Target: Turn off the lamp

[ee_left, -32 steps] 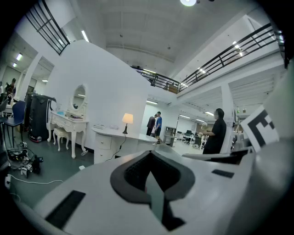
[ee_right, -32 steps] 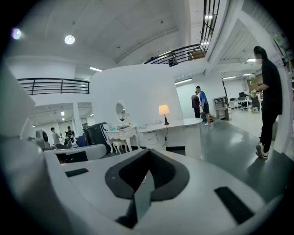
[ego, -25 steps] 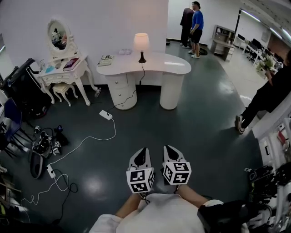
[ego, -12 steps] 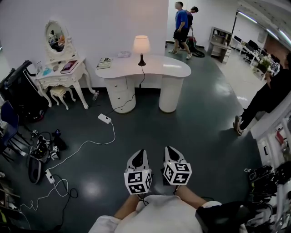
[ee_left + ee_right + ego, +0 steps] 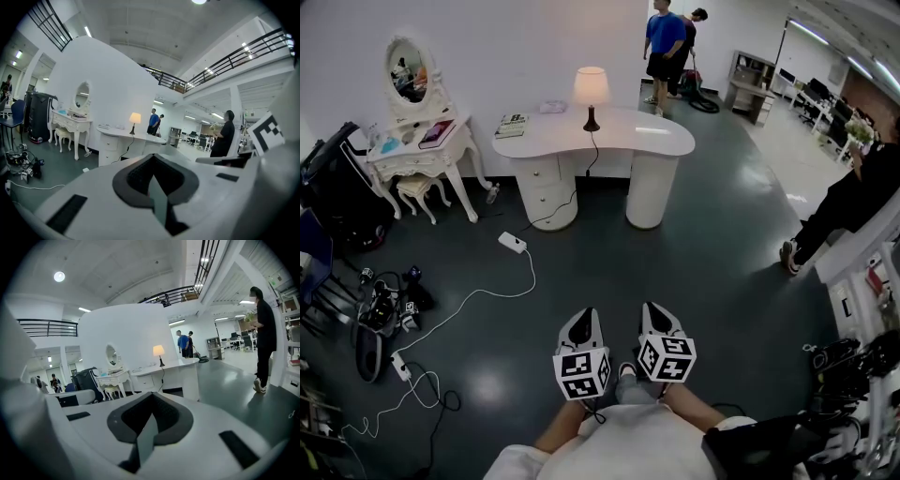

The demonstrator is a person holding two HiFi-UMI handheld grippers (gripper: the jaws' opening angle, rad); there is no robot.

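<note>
The lamp (image 5: 591, 94), with a pale lit shade on a dark base, stands on the white curved desk (image 5: 661, 141) by the far wall. Its black cord runs down the desk front. The lamp is also small in the left gripper view (image 5: 135, 118) and glowing in the right gripper view (image 5: 158, 351). My left gripper (image 5: 585, 322) and right gripper (image 5: 653, 312) are side by side low in the head view, pointing at the desk across a wide stretch of floor. Both are shut with nothing in them; the left gripper (image 5: 153, 174) and right gripper (image 5: 149, 414) show their jaws met.
A white vanity table (image 5: 450, 150) with an oval mirror and a stool (image 5: 412, 187) stands left of the desk. A power strip (image 5: 512, 242) and white cable lie on the floor, with bags and gear (image 5: 380, 309) at left. Two people (image 5: 664, 42) stand behind the desk, and another person (image 5: 848, 202) at right.
The two people at the back have walked left, towards the desk's far side. Both grippers sit slightly lower in the head view, still shut and side by side.
</note>
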